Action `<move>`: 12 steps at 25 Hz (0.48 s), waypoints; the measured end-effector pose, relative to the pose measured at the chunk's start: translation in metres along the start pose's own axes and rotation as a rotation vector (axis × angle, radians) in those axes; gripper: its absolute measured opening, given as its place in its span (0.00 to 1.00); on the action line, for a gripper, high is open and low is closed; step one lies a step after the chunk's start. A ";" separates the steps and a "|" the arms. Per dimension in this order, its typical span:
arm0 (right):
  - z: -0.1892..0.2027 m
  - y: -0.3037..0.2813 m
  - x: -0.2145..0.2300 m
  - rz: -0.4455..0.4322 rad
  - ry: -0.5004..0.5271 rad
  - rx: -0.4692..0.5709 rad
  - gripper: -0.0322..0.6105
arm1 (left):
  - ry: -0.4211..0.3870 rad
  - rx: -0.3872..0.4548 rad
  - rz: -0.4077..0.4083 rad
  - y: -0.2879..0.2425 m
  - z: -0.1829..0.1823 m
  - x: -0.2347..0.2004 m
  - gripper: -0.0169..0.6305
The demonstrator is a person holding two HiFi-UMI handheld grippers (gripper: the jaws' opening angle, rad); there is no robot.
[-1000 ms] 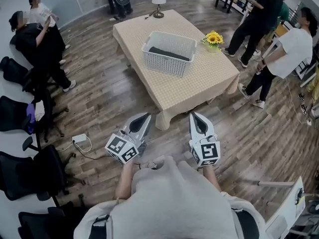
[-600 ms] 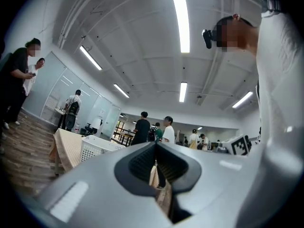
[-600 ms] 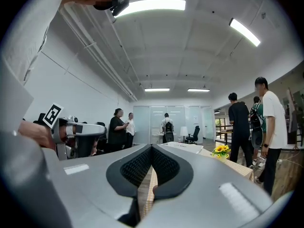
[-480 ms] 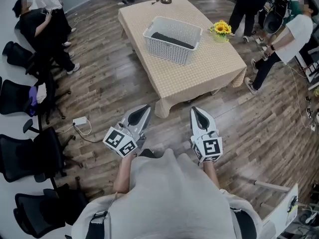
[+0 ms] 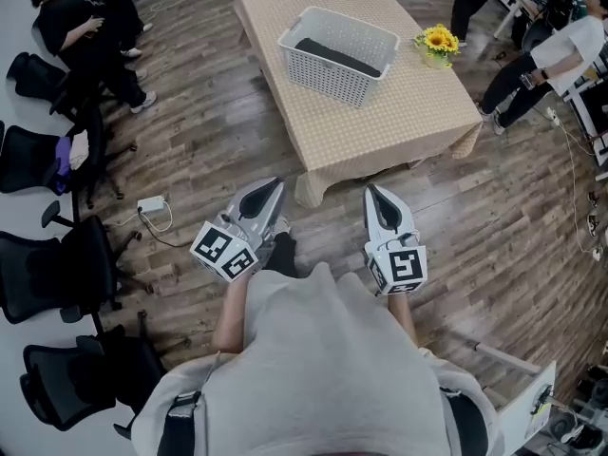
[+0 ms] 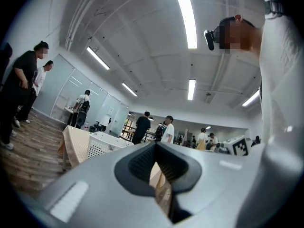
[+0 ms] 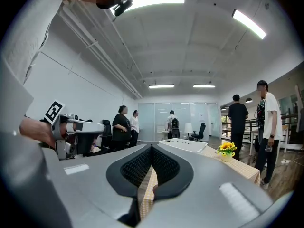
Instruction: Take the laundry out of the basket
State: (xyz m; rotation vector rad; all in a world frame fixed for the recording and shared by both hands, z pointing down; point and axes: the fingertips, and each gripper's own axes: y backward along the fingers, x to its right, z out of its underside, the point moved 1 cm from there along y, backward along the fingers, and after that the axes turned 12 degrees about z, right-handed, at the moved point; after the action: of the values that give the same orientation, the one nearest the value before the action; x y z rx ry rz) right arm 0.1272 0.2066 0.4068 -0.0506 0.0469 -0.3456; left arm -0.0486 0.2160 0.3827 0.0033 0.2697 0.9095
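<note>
Head view: my left gripper [image 5: 271, 187] and right gripper [image 5: 373, 192] ride closed, empty, short of the table [image 5: 404, 112]; I judge the basket's [image 5: 328, 76] laundry [image 5: 328, 55] beyond reach.

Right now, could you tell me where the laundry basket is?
In the head view, the laundry basket sits on the cloth-covered table, left of the sunflowers.

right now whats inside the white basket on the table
A dark piece of laundry lies flat along the bottom of the basket. Anything beneath it is covered, and the near wall hides part of the bottom.
</note>
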 end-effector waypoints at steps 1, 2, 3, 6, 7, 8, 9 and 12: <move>0.000 -0.006 0.002 -0.003 0.002 0.001 0.05 | 0.001 0.001 -0.001 -0.003 0.001 -0.006 0.04; 0.001 -0.013 0.003 -0.006 0.005 0.000 0.05 | 0.003 0.002 -0.003 -0.006 0.003 -0.012 0.04; 0.002 -0.019 0.003 -0.009 0.007 -0.002 0.05 | 0.007 0.002 -0.006 -0.009 0.004 -0.017 0.04; 0.004 -0.036 0.005 -0.012 0.012 -0.007 0.05 | 0.016 0.000 -0.008 -0.020 0.005 -0.034 0.04; 0.004 -0.043 0.007 -0.012 0.013 -0.005 0.05 | 0.016 0.002 -0.006 -0.025 0.004 -0.041 0.04; 0.003 -0.051 0.009 -0.010 0.015 -0.002 0.05 | 0.015 0.005 -0.001 -0.030 0.003 -0.048 0.04; 0.003 -0.059 0.011 -0.007 0.015 -0.001 0.05 | 0.013 0.009 0.004 -0.036 0.002 -0.056 0.04; 0.004 -0.090 0.018 0.010 0.020 0.001 0.05 | 0.006 0.014 0.026 -0.057 -0.001 -0.084 0.04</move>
State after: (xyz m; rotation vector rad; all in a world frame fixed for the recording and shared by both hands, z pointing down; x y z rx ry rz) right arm 0.1143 0.1157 0.4154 -0.0457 0.0667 -0.3360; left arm -0.0537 0.1153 0.3945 0.0170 0.2823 0.9337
